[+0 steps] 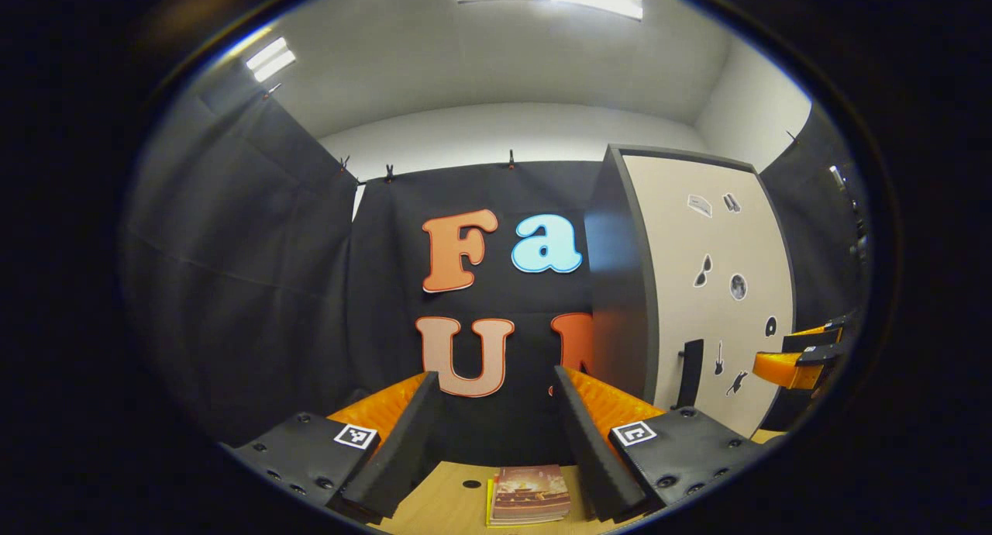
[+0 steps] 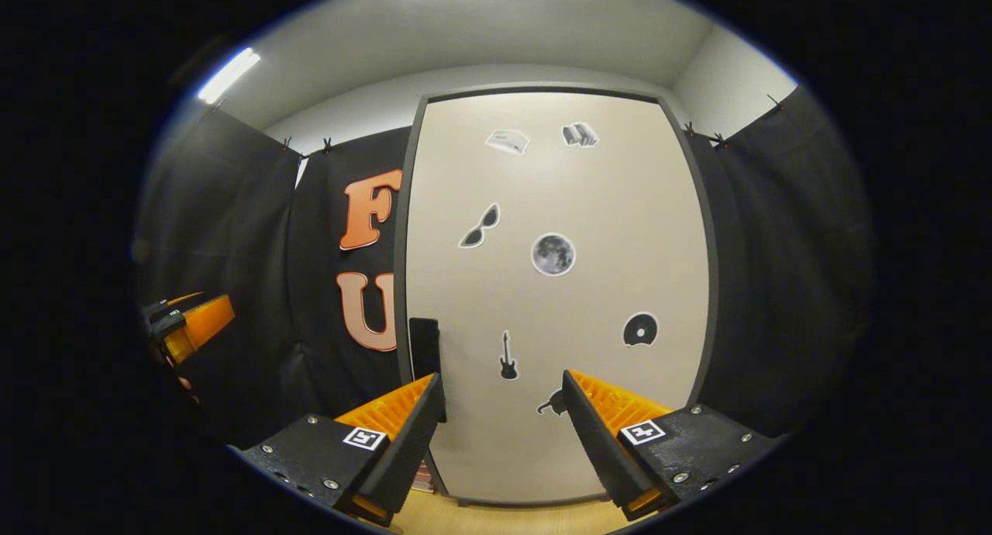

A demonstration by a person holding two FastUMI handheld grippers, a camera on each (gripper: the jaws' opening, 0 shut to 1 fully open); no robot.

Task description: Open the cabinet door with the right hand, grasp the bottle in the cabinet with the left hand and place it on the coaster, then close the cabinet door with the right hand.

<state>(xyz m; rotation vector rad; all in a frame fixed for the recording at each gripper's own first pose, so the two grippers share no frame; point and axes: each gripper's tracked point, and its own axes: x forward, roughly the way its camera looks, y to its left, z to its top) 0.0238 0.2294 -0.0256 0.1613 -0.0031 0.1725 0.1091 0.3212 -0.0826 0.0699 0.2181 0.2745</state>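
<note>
A tall cabinet with a cream door (image 2: 554, 287) and dark frame stands shut in front of my right gripper (image 2: 502, 388); stickers dot the door. Its dark handle (image 2: 424, 347) sits low on the door's left edge, just above and behind my left finger. That gripper is open with nothing between its fingers. In the left gripper view the same cabinet (image 1: 713, 287) stands to the right, its handle (image 1: 690, 372) low on the door. My left gripper (image 1: 496, 388) is open and empty, facing the black cloth wall. The right gripper (image 1: 798, 360) shows at the far right there.
A wooden tabletop (image 1: 449, 504) lies below the left gripper, with a small stack of booklets (image 1: 531, 495) on it. Black cloth walls close in the booth on the left and right. The left gripper (image 2: 186, 326) shows at the left edge of the right gripper view.
</note>
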